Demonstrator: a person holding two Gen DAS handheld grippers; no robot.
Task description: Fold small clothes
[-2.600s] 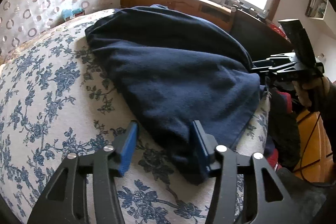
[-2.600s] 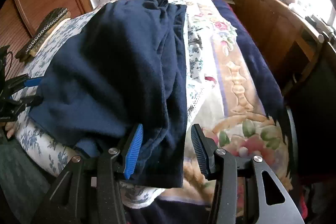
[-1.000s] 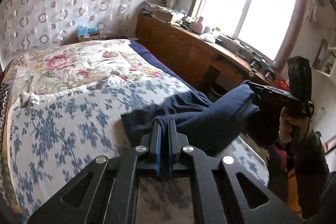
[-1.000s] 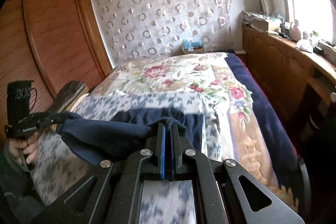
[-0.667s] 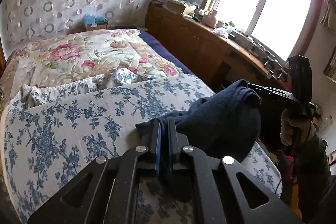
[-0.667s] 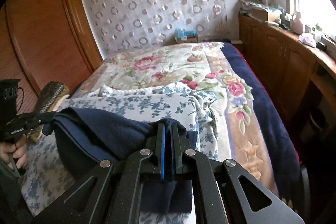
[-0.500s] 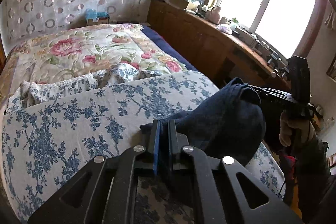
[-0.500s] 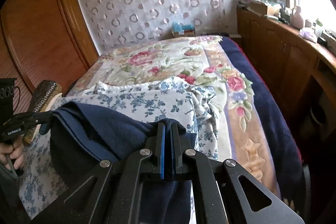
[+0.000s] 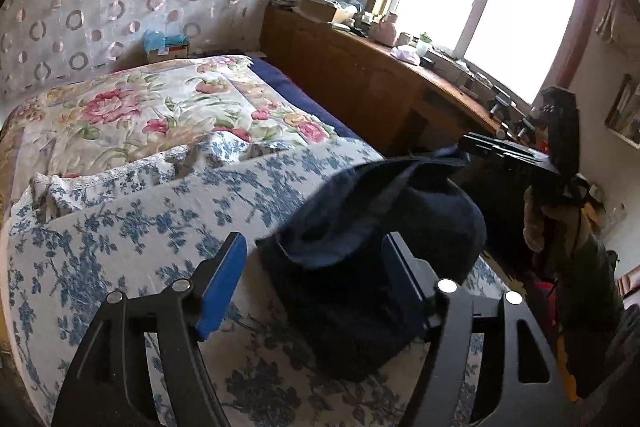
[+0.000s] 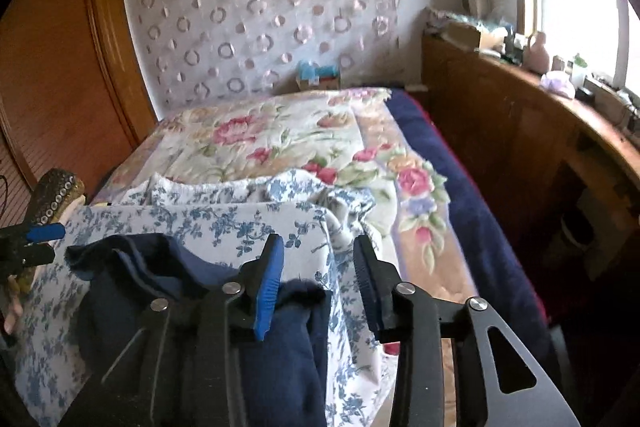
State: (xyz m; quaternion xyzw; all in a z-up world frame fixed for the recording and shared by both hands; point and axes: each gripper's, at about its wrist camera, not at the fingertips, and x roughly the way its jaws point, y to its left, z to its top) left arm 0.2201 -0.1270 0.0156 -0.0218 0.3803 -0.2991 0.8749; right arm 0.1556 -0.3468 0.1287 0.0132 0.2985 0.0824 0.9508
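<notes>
A dark navy garment [image 9: 360,267] lies bunched and folded over on the blue-flowered sheet [image 9: 120,227] at the bed's near edge. My left gripper [image 9: 316,283] is open, its jaws on either side of the garment's near end. In the right wrist view the garment [image 10: 280,347] lies below and left of my right gripper [image 10: 320,283], which is open and holds nothing. The right gripper also shows in the left wrist view [image 9: 508,151], at the garment's far corner. The left gripper's blue tip shows in the right wrist view [image 10: 40,233].
A flowered quilt [image 10: 280,131] covers the far bed. A wooden counter [image 9: 380,75] with clutter runs under the window on the right. A wooden wardrobe [image 10: 60,67] stands on the left. A beaded item [image 10: 52,195] lies at the bed's left edge.
Both grippers were shut on the navy garment and carried it forward, folded over. Now both have opened and let it go; it has dropped onto the flowered sheet.
</notes>
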